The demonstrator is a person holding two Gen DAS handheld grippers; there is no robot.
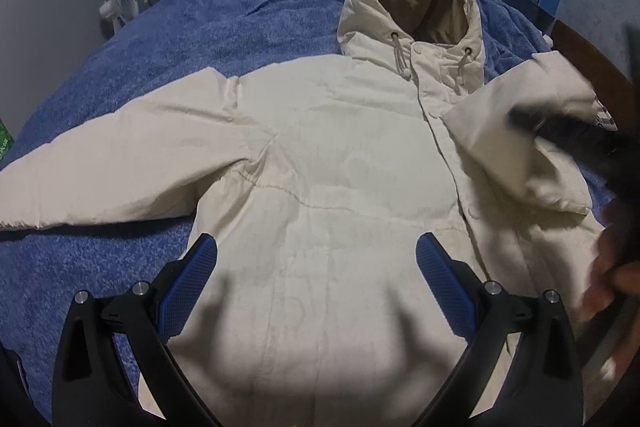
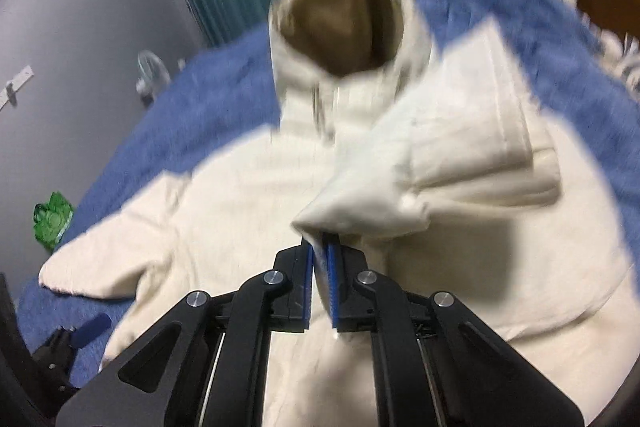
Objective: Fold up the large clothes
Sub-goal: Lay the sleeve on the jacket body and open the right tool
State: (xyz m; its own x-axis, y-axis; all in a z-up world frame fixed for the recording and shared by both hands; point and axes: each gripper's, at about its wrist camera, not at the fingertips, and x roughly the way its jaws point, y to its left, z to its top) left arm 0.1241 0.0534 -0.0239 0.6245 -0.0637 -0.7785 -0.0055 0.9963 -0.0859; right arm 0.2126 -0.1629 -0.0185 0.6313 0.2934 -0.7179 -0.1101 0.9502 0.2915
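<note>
Blue bedspread (image 1: 120, 75), cream hooded jacket (image 1: 320, 155) front up, right gripper (image 2: 320, 247) fingers pinching folded sleeve (image 2: 420, 163), left gripper (image 1: 316, 259) fingers spread

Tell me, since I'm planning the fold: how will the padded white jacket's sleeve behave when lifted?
Probably floppy yet bulky: the sleeve pinched by the right gripper bends in a puffy fold. Likely light, since one small pinch lifts it. It may spring open on the jacket once released.

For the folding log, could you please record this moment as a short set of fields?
garment: cream hooded jacket, front up
surface: blue blanket
right sleeve: lifted and folded in over the chest
left sleeve: spread flat to the side
right gripper: shut on the right sleeve's cuff end
left gripper: open, above the lower front
</note>
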